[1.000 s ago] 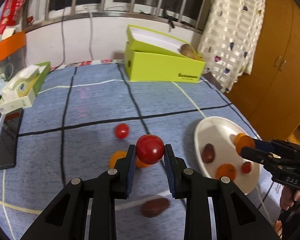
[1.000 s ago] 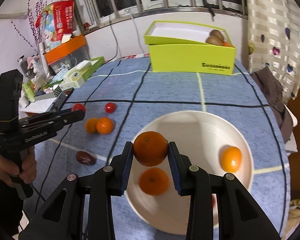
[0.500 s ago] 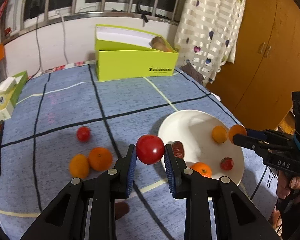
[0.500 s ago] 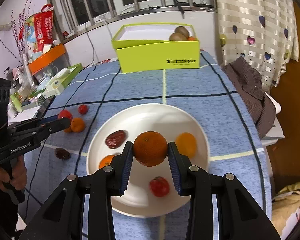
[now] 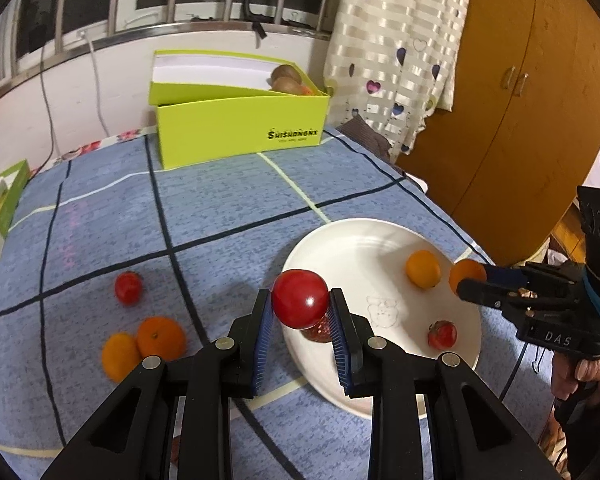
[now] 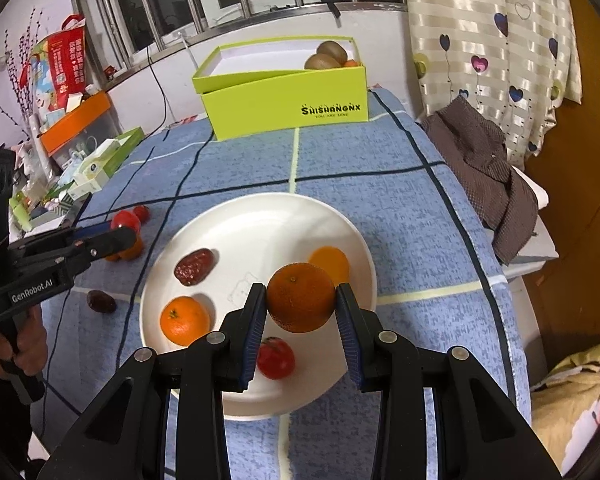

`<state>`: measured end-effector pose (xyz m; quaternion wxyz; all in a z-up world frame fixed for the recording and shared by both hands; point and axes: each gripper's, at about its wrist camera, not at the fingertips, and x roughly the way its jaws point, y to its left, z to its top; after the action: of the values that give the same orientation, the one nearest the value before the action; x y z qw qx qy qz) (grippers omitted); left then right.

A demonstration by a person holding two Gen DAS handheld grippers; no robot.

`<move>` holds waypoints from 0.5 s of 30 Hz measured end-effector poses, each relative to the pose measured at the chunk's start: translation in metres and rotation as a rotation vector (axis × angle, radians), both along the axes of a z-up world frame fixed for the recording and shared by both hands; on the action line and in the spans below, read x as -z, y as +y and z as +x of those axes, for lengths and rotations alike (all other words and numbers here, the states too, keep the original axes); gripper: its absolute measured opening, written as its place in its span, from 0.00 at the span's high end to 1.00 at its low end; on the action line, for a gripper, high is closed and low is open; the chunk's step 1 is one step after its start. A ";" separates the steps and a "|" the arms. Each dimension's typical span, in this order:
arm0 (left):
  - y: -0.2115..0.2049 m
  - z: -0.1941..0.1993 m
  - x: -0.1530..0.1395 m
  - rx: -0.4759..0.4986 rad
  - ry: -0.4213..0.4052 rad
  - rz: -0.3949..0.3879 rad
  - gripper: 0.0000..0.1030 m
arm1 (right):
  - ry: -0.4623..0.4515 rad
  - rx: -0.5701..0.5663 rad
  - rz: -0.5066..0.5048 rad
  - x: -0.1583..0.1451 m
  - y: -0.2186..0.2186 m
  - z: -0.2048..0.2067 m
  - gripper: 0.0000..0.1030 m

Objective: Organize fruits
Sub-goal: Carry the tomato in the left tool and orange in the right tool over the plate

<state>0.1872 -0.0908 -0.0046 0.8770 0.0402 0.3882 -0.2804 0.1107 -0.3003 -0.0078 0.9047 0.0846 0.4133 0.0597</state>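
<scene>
My left gripper is shut on a red tomato, held above the near left rim of the white plate. My right gripper is shut on an orange over the plate's near right part. In the plate lie a dark red date, an orange, a yellow-orange fruit and a small red fruit. On the cloth to the left of the plate lie two oranges, a small tomato and a date.
A lime-green box with kiwis stands at the table's far end. A tissue box and clutter line the left side. A brown cloth hangs off the right edge, beside a wooden cupboard.
My left gripper has carried the tomato rightward from above the loose fruit to the plate's rim. The right gripper with its orange has shifted across the plate. Both grips are unchanged.
</scene>
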 end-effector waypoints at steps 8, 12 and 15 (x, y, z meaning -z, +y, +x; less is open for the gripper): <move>-0.018 0.012 0.011 0.044 0.024 0.013 0.72 | 0.034 0.002 0.000 0.012 -0.003 0.002 0.64; -0.027 0.019 0.016 0.064 0.034 0.026 0.72 | 0.048 0.000 0.000 0.017 -0.003 0.004 0.64; -0.034 0.022 0.018 0.082 0.034 0.038 0.72 | 0.060 -0.004 -0.001 0.021 -0.003 0.007 0.64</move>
<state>0.2091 -0.1245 -0.0230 0.8570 0.0677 0.4064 -0.3095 0.1177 -0.3030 -0.0286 0.8918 0.0852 0.4405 0.0585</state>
